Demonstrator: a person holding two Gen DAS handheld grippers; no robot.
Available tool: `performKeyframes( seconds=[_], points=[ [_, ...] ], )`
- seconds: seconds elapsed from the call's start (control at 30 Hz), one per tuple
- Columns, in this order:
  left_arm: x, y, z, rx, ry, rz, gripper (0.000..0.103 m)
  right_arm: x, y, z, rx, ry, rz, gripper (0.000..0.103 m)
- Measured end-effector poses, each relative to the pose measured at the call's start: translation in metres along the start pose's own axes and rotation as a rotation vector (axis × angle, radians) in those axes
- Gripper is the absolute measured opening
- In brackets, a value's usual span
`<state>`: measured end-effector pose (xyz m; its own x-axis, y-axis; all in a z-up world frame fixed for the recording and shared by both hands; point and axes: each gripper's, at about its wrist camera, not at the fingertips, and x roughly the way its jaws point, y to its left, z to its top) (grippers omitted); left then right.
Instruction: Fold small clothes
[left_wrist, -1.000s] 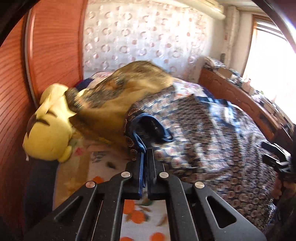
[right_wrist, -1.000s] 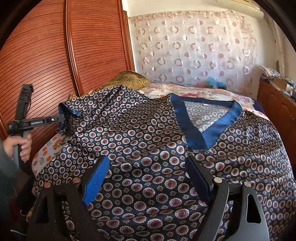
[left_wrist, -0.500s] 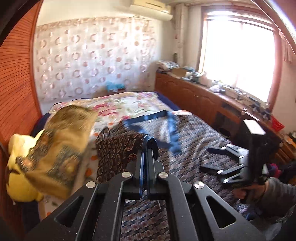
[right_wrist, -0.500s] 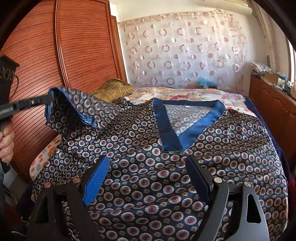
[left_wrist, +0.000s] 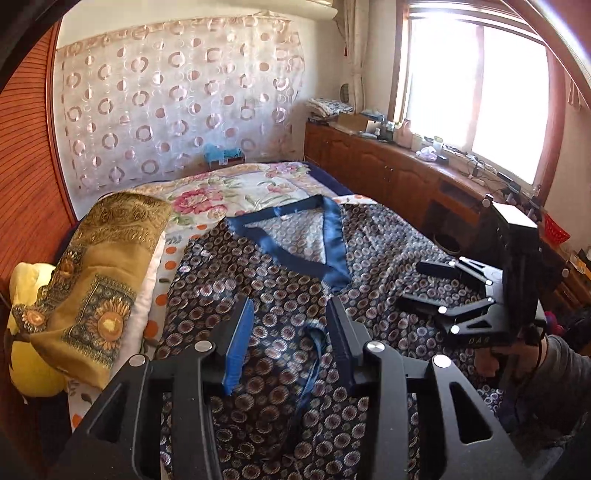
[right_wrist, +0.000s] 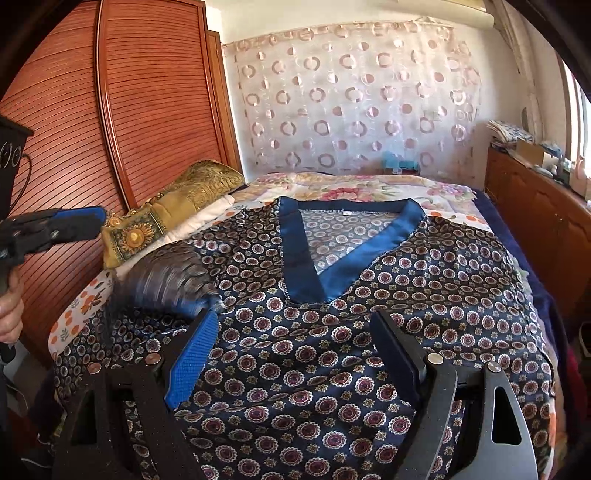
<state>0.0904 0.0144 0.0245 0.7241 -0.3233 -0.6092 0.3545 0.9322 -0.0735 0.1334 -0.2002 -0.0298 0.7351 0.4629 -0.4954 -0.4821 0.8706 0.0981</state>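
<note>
A navy patterned V-neck shirt (right_wrist: 369, 302) with a blue collar (right_wrist: 295, 254) lies spread on the bed; it also shows in the left wrist view (left_wrist: 280, 280). Its left sleeve (right_wrist: 166, 280) is blurred, dropping onto the body, with its blue hem (left_wrist: 314, 354) below my left jaws. My left gripper (left_wrist: 288, 317) is open and empty above the folded sleeve; in the right wrist view its fingers (right_wrist: 74, 218) hang at the left. My right gripper (right_wrist: 291, 332) is open and empty over the shirt's lower front, also seen in the left wrist view (left_wrist: 424, 284).
A gold sunflower pillow (left_wrist: 103, 266) and a yellow plush toy (left_wrist: 29, 354) lie along the bed's left side by the wooden wardrobe (right_wrist: 110, 110). A floral bedsheet (left_wrist: 236, 188) covers the far bed. A wooden cabinet (left_wrist: 388, 173) with clutter runs along the right under the window.
My left gripper carried the sleeve up and across toward the shirt's middle, then opened and let it go. The sleeve is dropping onto the body. My right gripper stayed open.
</note>
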Motion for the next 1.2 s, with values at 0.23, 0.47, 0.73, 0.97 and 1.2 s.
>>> performKeyframes(
  seconds=[0.23, 0.47, 0.73, 0.97, 1.2],
  points=[
    [0.016, 0.035, -0.034, -0.064, 0.069, 0.065, 0.080, 0.012, 0.011, 0.012, -0.017, 0.030, 0.045, 0.086],
    [0.043, 0.063, -0.068, -0.119, 0.154, 0.140, 0.080, 0.052, 0.027, 0.037, -0.052, 0.108, 0.143, 0.067],
    [0.063, 0.074, -0.089, -0.141, 0.206, 0.164, 0.080, 0.119, 0.036, 0.044, -0.060, 0.273, 0.159, 0.032],
    [0.068, 0.072, -0.089, -0.115, 0.207, 0.194, 0.083, 0.119, 0.041, 0.047, -0.114, 0.248, 0.178, 0.002],
    [0.072, 0.070, -0.088, -0.103, 0.214, 0.204, 0.086, 0.094, 0.024, 0.043, -0.089, 0.155, 0.064, 0.002]
  ],
)
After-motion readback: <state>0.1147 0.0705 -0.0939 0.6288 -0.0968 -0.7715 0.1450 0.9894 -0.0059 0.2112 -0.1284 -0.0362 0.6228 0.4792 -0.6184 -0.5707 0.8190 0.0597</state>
